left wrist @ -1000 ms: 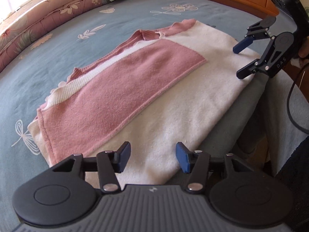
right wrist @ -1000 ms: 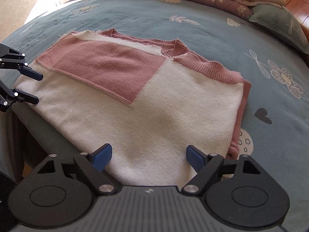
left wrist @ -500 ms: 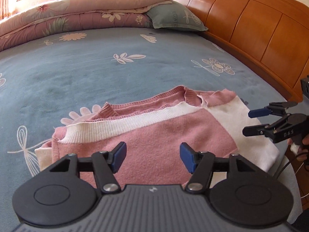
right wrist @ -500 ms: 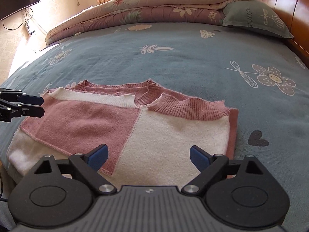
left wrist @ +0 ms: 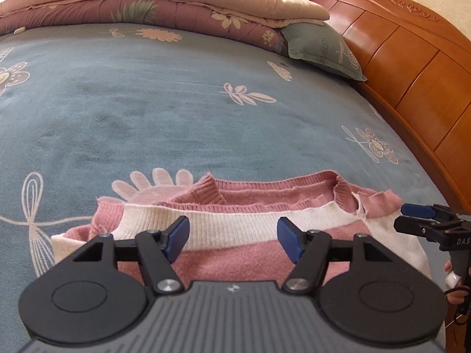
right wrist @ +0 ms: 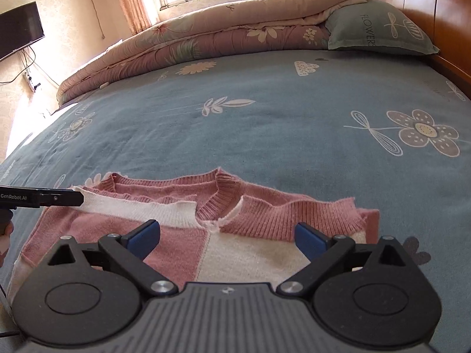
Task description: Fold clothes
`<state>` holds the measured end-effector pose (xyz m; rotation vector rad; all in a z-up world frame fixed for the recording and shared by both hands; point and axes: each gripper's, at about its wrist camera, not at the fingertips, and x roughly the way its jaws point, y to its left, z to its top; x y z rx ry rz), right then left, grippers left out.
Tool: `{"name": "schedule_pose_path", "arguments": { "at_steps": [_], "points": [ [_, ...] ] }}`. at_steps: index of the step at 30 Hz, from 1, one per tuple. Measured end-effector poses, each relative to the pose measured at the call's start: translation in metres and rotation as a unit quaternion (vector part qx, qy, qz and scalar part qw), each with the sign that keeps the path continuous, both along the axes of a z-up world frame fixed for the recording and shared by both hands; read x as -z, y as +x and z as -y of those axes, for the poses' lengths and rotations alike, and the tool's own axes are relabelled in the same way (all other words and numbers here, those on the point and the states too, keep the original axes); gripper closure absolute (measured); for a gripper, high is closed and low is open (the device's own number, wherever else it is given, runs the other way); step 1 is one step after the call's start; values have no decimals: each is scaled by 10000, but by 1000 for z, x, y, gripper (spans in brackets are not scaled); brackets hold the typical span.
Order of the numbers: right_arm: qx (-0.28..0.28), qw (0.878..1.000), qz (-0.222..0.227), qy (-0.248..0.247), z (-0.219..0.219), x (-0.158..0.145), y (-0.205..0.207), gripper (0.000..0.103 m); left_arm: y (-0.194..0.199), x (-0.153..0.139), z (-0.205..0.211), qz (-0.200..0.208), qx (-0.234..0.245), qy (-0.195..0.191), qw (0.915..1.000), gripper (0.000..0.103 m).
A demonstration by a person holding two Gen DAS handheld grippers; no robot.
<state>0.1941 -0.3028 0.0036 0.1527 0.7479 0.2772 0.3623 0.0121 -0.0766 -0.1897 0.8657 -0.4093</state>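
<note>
A folded pink and cream knit sweater lies flat at the near edge of the bed, its pink collar on the far side. My left gripper hovers open over the sweater's left part, nothing between its blue pads. In the right wrist view the same sweater lies below my right gripper, which is also open and holds nothing. The right gripper shows at the right edge of the left wrist view, by the sweater's cream corner. The left gripper reaches in from the left in the right wrist view.
The blue bedspread with flower prints stretches away beyond the sweater. A rolled pink floral quilt and a grey-green pillow lie at the far end. A wooden headboard runs along the right. A dark screen hangs on the wall.
Both grippers have tilted up and drawn back toward the bed's near edge, so the views now look across the bed rather than down on the sweater. The sweater has stayed in place.
</note>
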Motion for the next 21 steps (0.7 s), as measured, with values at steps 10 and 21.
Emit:
{"name": "schedule_pose_path", "arguments": {
  "at_steps": [10, 21],
  "points": [
    [-219, 9988, -423, 84, -37, 44, 79, 0, 49, 21, -5, -211, -158, -431, 9987, 34],
    [-180, 9987, -474, -78, -46, 25, 65, 0, 31, -2, 1, -10, -91, -132, 9999, 32]
  ]
}}
